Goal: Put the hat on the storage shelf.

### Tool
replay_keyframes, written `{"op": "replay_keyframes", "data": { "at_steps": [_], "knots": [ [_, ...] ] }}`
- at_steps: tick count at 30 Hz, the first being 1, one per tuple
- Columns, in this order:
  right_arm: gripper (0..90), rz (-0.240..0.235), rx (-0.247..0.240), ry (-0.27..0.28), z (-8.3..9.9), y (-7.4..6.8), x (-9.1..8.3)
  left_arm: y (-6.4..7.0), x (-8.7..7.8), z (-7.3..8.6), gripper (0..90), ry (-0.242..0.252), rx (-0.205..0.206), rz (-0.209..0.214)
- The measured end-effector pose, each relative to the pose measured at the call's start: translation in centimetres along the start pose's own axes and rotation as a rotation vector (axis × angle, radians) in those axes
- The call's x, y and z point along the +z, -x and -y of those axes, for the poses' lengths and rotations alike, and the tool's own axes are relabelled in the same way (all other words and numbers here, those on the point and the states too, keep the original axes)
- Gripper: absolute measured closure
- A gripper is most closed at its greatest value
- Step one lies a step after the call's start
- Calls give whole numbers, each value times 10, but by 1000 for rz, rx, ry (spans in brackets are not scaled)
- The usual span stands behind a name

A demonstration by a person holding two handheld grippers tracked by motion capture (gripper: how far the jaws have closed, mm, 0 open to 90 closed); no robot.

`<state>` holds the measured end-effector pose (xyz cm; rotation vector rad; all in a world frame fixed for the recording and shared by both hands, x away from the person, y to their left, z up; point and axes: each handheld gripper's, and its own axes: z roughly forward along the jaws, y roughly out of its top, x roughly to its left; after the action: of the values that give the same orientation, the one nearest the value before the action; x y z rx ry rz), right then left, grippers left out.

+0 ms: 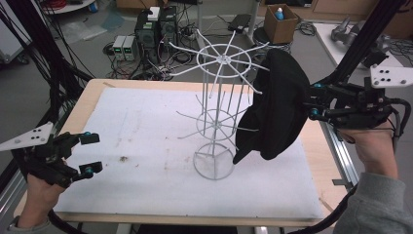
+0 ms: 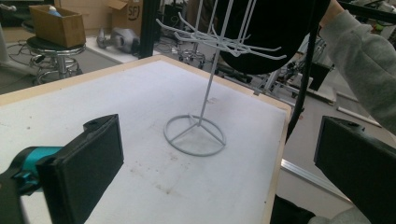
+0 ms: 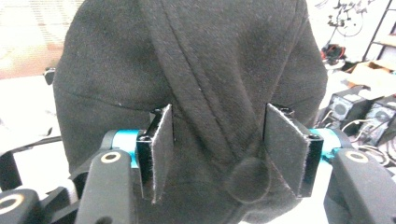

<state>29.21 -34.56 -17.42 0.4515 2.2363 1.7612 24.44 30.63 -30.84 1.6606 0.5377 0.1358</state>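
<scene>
A white wire hook rack (image 1: 215, 122) stands upright on the white mat (image 1: 146, 146), right of centre. A black cap (image 1: 277, 107) hangs against the rack's right side, near its upper hooks. My right gripper (image 1: 315, 100) is at the cap's outer side. In the right gripper view its jaws stand apart around the cap's crown (image 3: 196, 56), so the right gripper (image 3: 217, 135) is open. My left gripper (image 1: 92, 153) hovers open at the mat's left edge, holding nothing. In the left gripper view, the rack (image 2: 201, 119) and cap (image 2: 266, 32) lie beyond the left gripper (image 2: 217, 149).
The wooden table edge (image 1: 83, 105) frames the mat. Behind the table, electronics boxes (image 1: 156, 29) and cables lie on the floor, and a cardboard box (image 1: 280, 24) sits on a stool. Black frame struts (image 1: 360, 44) rise at the right.
</scene>
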Motion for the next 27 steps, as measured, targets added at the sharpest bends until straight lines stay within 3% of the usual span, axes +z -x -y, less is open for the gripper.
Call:
{"op": "replay_keyframes", "data": {
  "at_steps": [4, 12, 20, 27],
  "knots": [
    [350, 14, 7, 3, 0, 1, -1, 0, 1, 0, 18, -1, -2, -2],
    [133, 17, 19, 25, 1, -1, -3, 0, 0, 0, 18, -1, 1, 1],
    [101, 117, 43, 29, 8, -3, -7, 1, -1, -1, 18, 5, 3, -3],
    [100, 153, 60, 49, 22, -5, -9, 1, -3, -3, 18, 14, 9, -5]
  ]
}}
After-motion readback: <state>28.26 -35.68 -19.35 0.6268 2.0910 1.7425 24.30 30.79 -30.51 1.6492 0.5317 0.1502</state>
